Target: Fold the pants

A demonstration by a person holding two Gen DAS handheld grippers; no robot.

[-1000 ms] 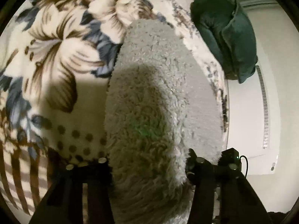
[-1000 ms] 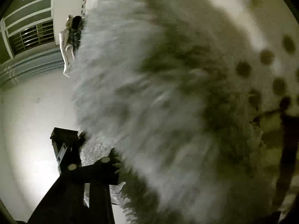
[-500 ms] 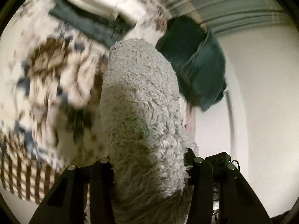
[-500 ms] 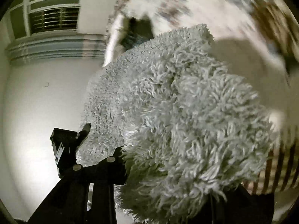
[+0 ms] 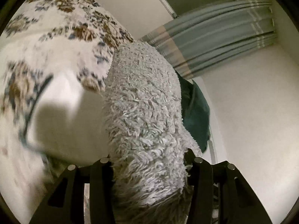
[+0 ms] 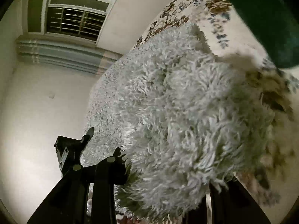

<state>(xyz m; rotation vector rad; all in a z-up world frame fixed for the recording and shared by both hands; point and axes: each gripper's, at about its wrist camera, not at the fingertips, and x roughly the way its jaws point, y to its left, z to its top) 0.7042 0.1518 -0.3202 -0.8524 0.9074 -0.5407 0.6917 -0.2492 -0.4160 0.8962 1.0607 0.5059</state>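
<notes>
The fluffy grey pants hang bunched between both grippers: the left gripper and right gripper each clench them above the floral bed. A green pillow lies at the bed's edge, by striped curtains.

The left gripper fills the bottom of its frame, its two black fingers rising from the lower edge and clamped on a thick bunch of the fluffy grey pants, which bulges up between them toward the centre. The right gripper sits at the bottom of its frame, one finger plain at lower left, the other mostly hidden at lower right behind the same shaggy fabric pinched between them. Both point slightly downward.
</notes>
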